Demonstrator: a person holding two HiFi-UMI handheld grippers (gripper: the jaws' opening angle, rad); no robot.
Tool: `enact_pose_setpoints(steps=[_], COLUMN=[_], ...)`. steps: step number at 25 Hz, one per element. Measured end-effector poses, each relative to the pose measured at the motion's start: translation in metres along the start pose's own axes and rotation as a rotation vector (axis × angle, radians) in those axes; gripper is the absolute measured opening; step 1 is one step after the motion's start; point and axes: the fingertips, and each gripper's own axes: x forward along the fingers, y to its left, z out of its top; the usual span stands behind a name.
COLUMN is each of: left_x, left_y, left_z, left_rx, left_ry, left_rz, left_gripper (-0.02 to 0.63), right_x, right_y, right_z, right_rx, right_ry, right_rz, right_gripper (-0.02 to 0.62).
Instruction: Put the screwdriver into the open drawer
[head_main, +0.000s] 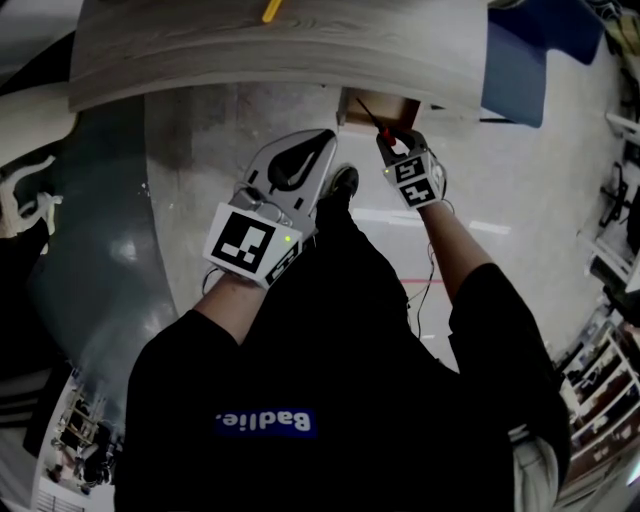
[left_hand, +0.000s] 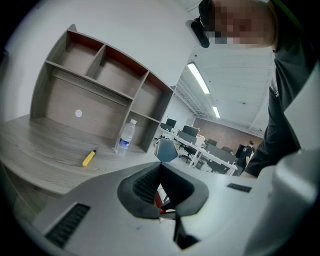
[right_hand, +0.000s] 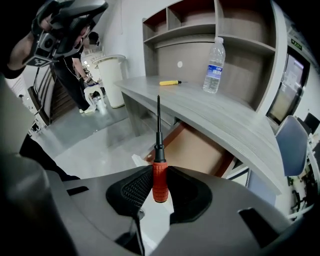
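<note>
One screwdriver (right_hand: 158, 150) clamped in right gripper (right_hand: 159, 175) jaws above drawer (right_hand: 196, 150); left gripper (left_hand: 161, 169) closed.

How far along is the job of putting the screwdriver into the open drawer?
Done: the drawer stands open under the desk, and the right gripper is shut on the red handle of the screwdriver. In hand: the screwdriver is held just in front of the drawer, above it, with its shaft pointing toward the desk. Left: lower it inside and let go; it is not in the drawer yet.
</note>
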Motion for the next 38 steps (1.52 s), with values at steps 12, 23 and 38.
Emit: enact_pose_setpoints(steps=[12, 23, 38], left_x=[0.007, 0.009, 0.009], left_y=[0.005, 0.01, 0.015], left_z=[-0.015, -0.027, -0.037], left_rx=[-0.013, -0.037, -0.034], left_ry=[0.031, 0.057, 0.091], left_rz=[0.006, 0.021, 0.024], left_gripper=[0.002, 0.002, 0.002], right_x=[0.036, 0.056, 0.086], right_y=[-0.021, -0.03, -0.039], right_z=[-0.029, -0.041, -0.042], right_rx=[-0.015, 0.043, 0.139], right_ry=[0.121, 0.204, 0.237], right_rz=[-0.015, -0.006, -0.039], right_gripper=[0.114, 0.114, 0.114])
